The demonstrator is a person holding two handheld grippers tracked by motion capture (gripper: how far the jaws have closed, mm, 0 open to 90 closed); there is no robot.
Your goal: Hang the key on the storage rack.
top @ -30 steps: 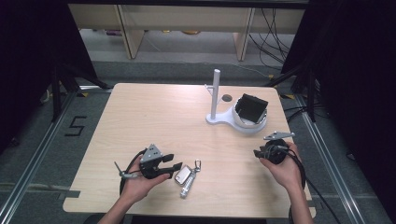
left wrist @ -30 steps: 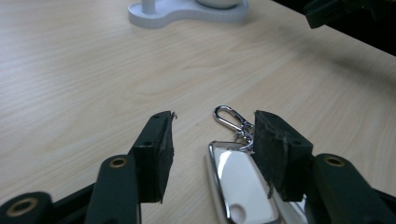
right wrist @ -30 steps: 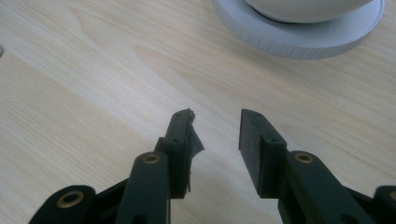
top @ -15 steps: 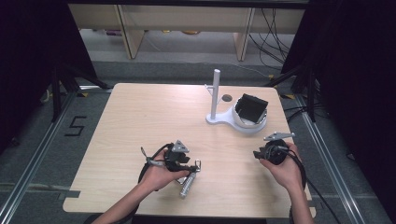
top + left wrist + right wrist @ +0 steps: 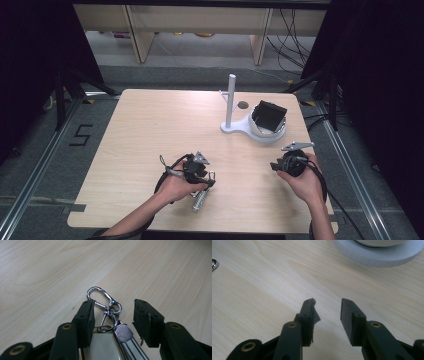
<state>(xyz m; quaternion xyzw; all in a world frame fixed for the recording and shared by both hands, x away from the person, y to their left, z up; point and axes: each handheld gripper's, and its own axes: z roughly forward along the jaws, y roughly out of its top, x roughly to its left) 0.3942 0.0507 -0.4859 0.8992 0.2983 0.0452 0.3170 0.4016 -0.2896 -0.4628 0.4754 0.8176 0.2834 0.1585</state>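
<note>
The left gripper (image 5: 113, 315) has slid in from the left over the last second and now sits right over the key bunch (image 5: 110, 322), which lies on the worktop (image 5: 150, 125) near the front edge, a little left of centre. Its jaws stand well apart, one either side of the silver clip (image 5: 101, 296), rings and key head, with nothing clamped yet. In the high view the bunch's pale fob and key stick out toward the person from under that gripper.

The risk, as I see it, is that the jaws close on the loose clip or rings alone; those could pivot or slip out, leaving the fob dangling or dropped.

Off to the right, the right gripper (image 5: 280, 165) has hardly shifted: jaws part-open, empty, facing bare wood short of the white stand (image 5: 250, 127) and its post.
</note>
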